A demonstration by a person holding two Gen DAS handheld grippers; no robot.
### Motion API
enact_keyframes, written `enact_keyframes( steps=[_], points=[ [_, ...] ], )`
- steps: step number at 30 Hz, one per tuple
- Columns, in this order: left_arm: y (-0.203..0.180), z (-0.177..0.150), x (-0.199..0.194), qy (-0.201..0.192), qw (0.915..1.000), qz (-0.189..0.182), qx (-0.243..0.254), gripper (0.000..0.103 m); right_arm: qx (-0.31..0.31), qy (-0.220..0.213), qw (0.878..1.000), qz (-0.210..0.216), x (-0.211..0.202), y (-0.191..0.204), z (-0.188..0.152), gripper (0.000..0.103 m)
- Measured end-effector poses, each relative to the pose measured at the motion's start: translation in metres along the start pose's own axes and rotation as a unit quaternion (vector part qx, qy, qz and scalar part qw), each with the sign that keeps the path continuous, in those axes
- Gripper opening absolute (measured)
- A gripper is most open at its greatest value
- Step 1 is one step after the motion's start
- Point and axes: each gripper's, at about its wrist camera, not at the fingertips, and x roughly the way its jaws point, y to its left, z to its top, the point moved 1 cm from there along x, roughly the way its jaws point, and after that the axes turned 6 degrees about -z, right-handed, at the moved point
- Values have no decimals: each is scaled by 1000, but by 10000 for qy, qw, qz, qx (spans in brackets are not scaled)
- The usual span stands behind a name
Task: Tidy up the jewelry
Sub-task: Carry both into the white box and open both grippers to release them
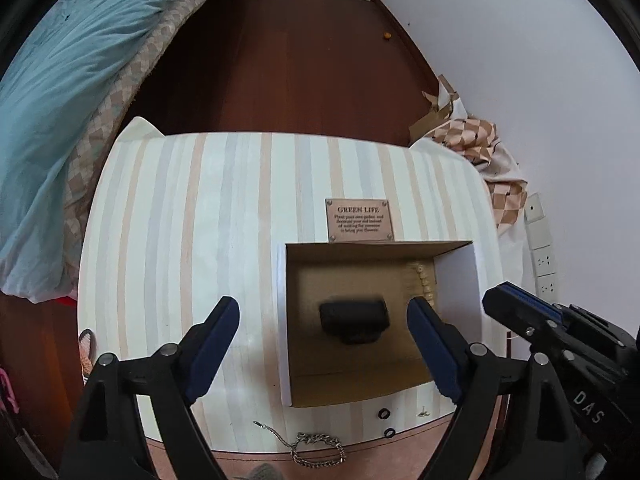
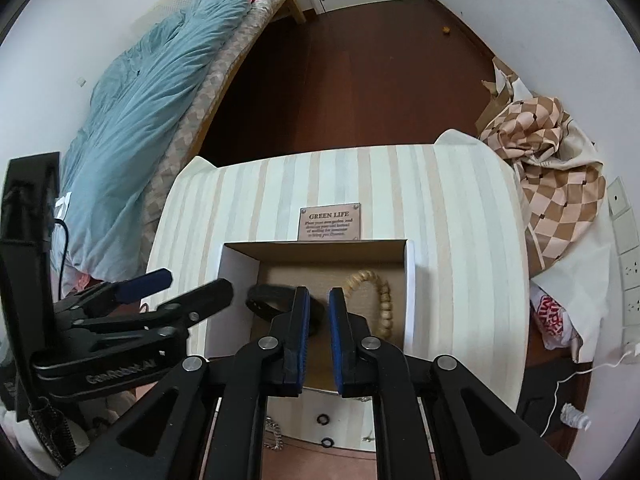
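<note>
An open cardboard box (image 1: 456,268) (image 2: 236,264) sits on the striped table. Inside lie a black band (image 1: 354,318) (image 2: 264,302) and a wooden bead bracelet (image 1: 424,284) (image 2: 382,300). My left gripper (image 1: 322,316) is open wide and empty, above the box's left wall. My right gripper (image 2: 318,300) hovers above the box between the band and the beads, jaws nearly closed with a narrow gap, nothing between them. On the table's near edge lie a silver chain (image 1: 318,450) (image 2: 274,434), two black rings (image 1: 384,414) (image 2: 322,419) and a small stud earring (image 1: 423,412).
A "GREEN LIFE" plaque (image 1: 359,220) (image 2: 330,222) stands behind the box. A bed with a blue duvet (image 1: 68,92) (image 2: 152,120) is to the left, checkered fabric (image 1: 472,136) (image 2: 560,200) to the right, dark floor beyond the table.
</note>
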Motion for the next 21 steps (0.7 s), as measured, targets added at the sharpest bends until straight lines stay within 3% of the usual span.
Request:
enact_keyframes(
  steps=[1,3,6,9,13,21],
  points=[
    [0,0,-3,-28,10000,47,-3,86,40,8,10000,-22,-1,-2,-1,38],
    [1,1,-9,-124,9997,221,39,91,80,-4,9998,-173,-4,-5,-3,53],
    [6,-4,-18,-321,9979,556,54,100,30,-79,9977,-679,-9,-7,-10,64],
    [11,-15,-25,-515,9950,855,88,100,-1,-98,9937,-1113,-12,-7,-21,90],
    [15,-32,-28,-649,9908,1175,144,101,-189,-132,9866,-1616,-11,-1,-41,93],
    [15,-63,-36,-777,9891,1244,107,101,-304,-198,9838,-1755,-16,10,-67,96]
  ],
)
